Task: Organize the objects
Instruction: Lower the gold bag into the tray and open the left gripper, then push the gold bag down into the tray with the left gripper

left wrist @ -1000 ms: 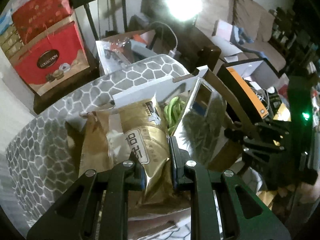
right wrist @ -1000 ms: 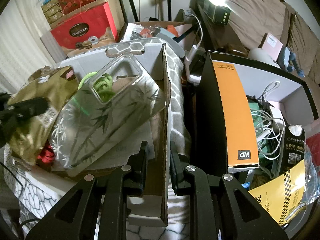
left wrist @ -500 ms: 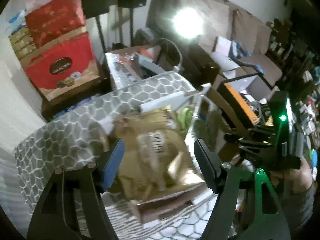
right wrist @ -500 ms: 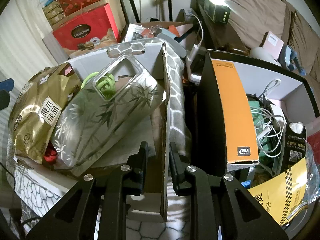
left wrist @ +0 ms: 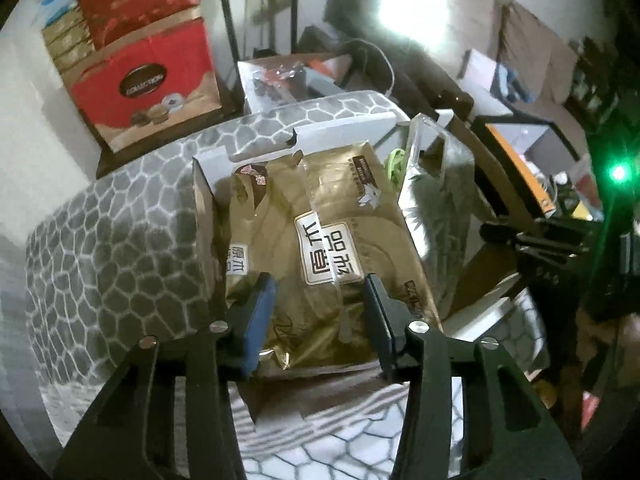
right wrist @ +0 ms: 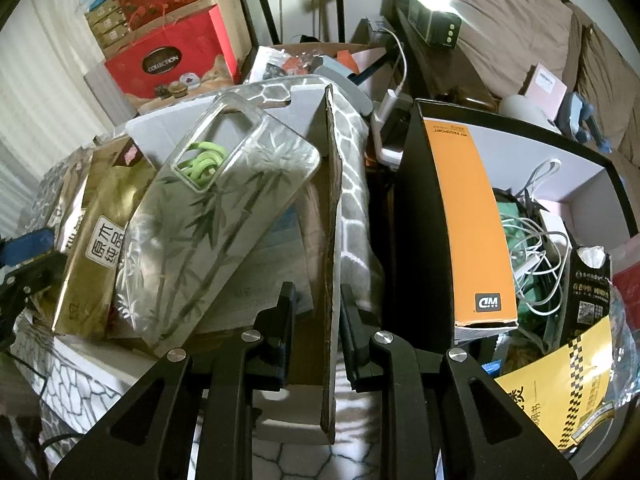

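A gold snack bag [left wrist: 332,248] lies in an open cardboard box [left wrist: 344,128] on a grey honeycomb-patterned cushion [left wrist: 120,240]. It also shows in the right wrist view [right wrist: 96,256]. My left gripper [left wrist: 318,316] is open, its jaws on either side of the bag's near end, not pressing it. A clear phone case with a bamboo print [right wrist: 216,216] leans in the box over a green cable [right wrist: 200,162]. My right gripper [right wrist: 316,328] is shut on the box's right side wall [right wrist: 330,220].
A black and orange box [right wrist: 468,220] holding white cables [right wrist: 536,248] stands right of the cushion. A yellow packet [right wrist: 560,400] lies at the lower right. Red gift boxes [left wrist: 148,76] are stacked at the back left. A bright lamp [right wrist: 432,24] sits behind.
My left gripper let go of the gold bag and opened wide, then narrowed around the bag's near end. The bag dropped flat into the box. My right gripper stayed clamped on the box wall.
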### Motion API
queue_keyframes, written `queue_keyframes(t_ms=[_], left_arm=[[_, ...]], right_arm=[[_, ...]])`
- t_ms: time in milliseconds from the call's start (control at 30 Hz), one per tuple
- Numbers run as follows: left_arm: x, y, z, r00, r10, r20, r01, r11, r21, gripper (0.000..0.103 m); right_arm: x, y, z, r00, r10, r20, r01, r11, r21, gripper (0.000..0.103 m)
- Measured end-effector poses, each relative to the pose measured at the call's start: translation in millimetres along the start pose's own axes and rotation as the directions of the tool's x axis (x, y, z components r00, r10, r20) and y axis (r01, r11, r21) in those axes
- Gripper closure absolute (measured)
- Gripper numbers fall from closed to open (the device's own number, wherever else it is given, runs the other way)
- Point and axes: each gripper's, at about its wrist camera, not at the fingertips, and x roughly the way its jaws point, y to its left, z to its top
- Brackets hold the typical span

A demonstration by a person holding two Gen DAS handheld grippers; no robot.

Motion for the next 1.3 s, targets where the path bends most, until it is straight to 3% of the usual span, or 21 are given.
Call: queue_keyframes(t_ms=[133,200,433,600,800,900,1067,1300], left_arm=[[-23,11,6,0.996,-0.085,0.031,0.086,0.996,-0.03,0.045],[-32,17,7,0.994,-0.092,0.056,0.093,0.995,-0.033,0.039],[-10,19,-11,0.997,-0.067,-0.034,0.068,0.997,0.033,0.044],[-16,15,-16,0.998,-0.063,-0.021,0.064,0.996,0.058,0.043],[-44,54,-4,0.99,-0.116,0.075,0.121,0.99,-0.067,0.035],[-39,78,-1,0.992,-0.112,0.065,0.12,0.982,-0.145,0.035],[-17,93,-8,0.995,-0.094,0.028,0.097,0.977,-0.191,0.035],[3,99,-6,0.99,-0.135,0.045,0.142,0.959,-0.246,0.038]], right_arm=[[0,0,0,1.0,0.001,0.0,-0.001,1.0,-0.003,0.082],[0,-1,0,1.0,0.002,0.0,-0.002,1.0,-0.002,0.082],[-1,-2,0,1.0,0.001,0.0,-0.001,1.0,-0.008,0.081],[0,-2,0,1.0,0.002,-0.002,-0.002,1.0,-0.008,0.081],[-1,-5,-1,1.0,0.004,-0.003,-0.004,1.0,-0.01,0.081],[-1,-5,-1,1.0,0.006,-0.003,-0.006,1.0,-0.007,0.081],[-2,-6,-1,1.0,0.003,-0.002,-0.003,1.0,-0.011,0.081],[-4,-8,7,1.0,-0.008,-0.003,0.008,1.0,-0.024,0.081]])
